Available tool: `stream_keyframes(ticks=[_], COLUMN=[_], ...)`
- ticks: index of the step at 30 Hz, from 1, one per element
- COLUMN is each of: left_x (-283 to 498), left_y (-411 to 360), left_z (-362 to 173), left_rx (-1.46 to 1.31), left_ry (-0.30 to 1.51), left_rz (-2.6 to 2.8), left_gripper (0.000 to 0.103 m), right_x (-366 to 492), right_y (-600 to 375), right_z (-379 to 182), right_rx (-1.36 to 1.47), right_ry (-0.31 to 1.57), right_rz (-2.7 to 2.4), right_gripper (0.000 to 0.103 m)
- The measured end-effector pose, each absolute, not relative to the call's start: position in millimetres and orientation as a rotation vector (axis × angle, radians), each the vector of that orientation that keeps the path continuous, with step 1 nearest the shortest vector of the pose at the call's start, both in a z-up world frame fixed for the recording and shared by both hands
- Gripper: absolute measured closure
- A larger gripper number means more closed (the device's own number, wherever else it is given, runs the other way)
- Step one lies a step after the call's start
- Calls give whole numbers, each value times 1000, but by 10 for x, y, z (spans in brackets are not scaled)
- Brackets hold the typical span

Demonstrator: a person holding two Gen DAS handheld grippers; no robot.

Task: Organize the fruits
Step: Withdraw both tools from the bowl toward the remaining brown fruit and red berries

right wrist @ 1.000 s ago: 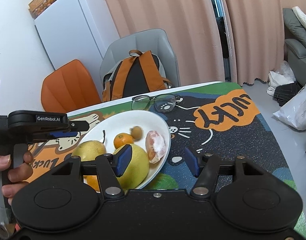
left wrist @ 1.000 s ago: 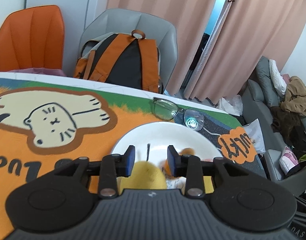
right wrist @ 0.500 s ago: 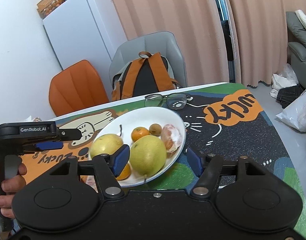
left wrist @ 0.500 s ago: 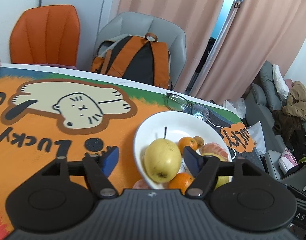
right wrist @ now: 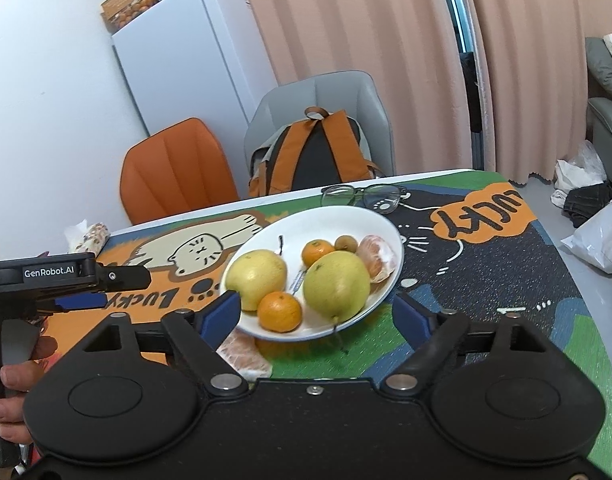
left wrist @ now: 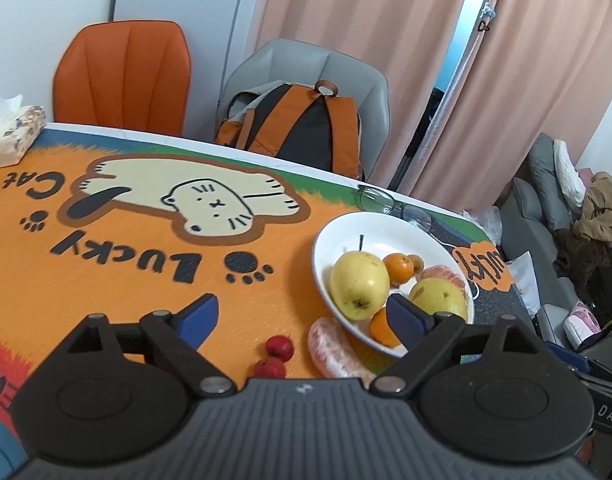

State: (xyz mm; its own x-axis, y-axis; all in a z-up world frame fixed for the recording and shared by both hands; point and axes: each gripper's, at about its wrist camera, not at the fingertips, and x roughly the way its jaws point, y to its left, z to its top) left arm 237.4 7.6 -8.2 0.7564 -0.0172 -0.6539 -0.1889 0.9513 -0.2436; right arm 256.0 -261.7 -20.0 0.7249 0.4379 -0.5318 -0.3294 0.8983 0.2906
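Note:
A white plate (left wrist: 333, 236) (right wrist: 386, 224) on the cat-print mat holds two yellow pears (left wrist: 358, 284) (right wrist: 336, 286), two oranges (right wrist: 280, 312) (right wrist: 318, 252), a small brown fruit (right wrist: 346, 243) and a peeled citrus piece (right wrist: 380, 258). Beside the plate's near edge lie another peeled citrus piece (left wrist: 330, 346) and two red fruits (left wrist: 279, 347). My left gripper (left wrist: 302, 314) hangs back from the plate over these loose fruits, jaws opening, holding nothing. My right gripper (right wrist: 316, 314) faces the plate's near rim, jaws opening and pads touching nothing.
Glasses (left wrist: 394, 206) lie just behind the plate. A tissue box (left wrist: 10, 136) sits at the table's far left corner. Behind the table stand an orange chair (left wrist: 122, 76) and a grey chair with a backpack (left wrist: 302, 128). A person's hand (right wrist: 10, 380) holds the left gripper.
The left gripper's jaws spread off the yellow pear, which stays on the plate, and the gripper drew back. The right gripper also pulled back and its jaws widened.

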Motion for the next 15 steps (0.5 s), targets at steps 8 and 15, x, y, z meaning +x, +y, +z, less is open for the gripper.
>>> stream_keyframes(ticks=[8, 15], left_x=[2074, 1826], left_y=[240, 372], left_z=[-196, -248], left_rx=[-333, -360], left_ry=[710, 712], left_rz=[110, 116], left_gripper=[12, 12], right_x=[2324, 2128], right_y=[-2503, -2409], right_z=[-214, -231], right_rx=[155, 138], right_ry=[622, 620], right_rz=[441, 441], right_gripper=[18, 17])
